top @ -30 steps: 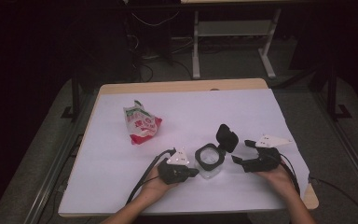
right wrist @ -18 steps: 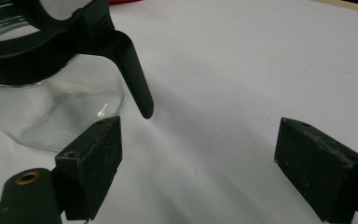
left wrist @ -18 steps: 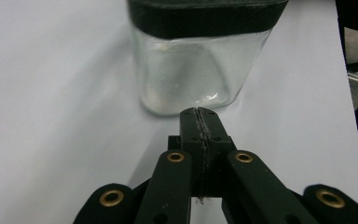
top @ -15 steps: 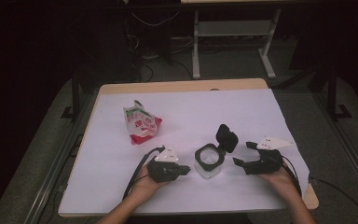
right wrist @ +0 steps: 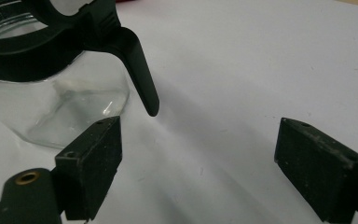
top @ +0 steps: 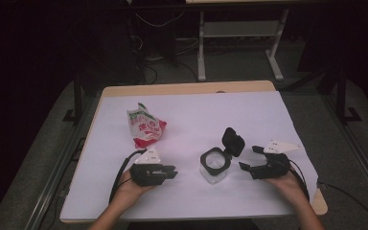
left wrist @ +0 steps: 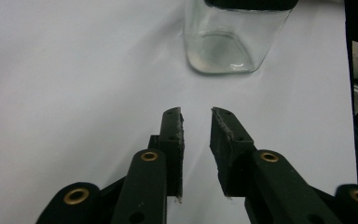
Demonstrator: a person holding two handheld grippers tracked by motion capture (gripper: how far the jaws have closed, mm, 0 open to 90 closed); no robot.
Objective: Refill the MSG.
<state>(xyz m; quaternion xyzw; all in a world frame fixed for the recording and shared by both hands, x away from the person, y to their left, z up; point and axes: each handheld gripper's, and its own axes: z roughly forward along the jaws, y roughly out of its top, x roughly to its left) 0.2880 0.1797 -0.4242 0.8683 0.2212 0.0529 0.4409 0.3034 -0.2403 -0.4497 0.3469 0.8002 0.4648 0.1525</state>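
A clear glass jar (top: 214, 167) with a black collar stands on the white table cover, and its hinged black lid (top: 233, 141) is flipped up. My left gripper (top: 173, 171) lies to the jar's left, apart from it. In the left gripper view the jar (left wrist: 228, 42) is ahead of my left gripper (left wrist: 196, 114); its jaws have just been opening, stand a narrow gap apart, and hold nothing. My right gripper (top: 247, 157) sits just right of the jar, open wide. In the right gripper view my right gripper (right wrist: 200, 135) is empty, with the jar (right wrist: 70, 100) and its lid tab (right wrist: 142, 79) near the left jaw.
A red, green and white snack bag (top: 145, 127) lies at the back left of the white cover (top: 249, 115). The table's wooden edge (top: 187, 88) runs along the far side. Cables trail from both grippers toward the front edge.
My left gripper has drawn back to the left, away from the jar, and its jaws have parted slightly. The right gripper and the jar have stayed put.
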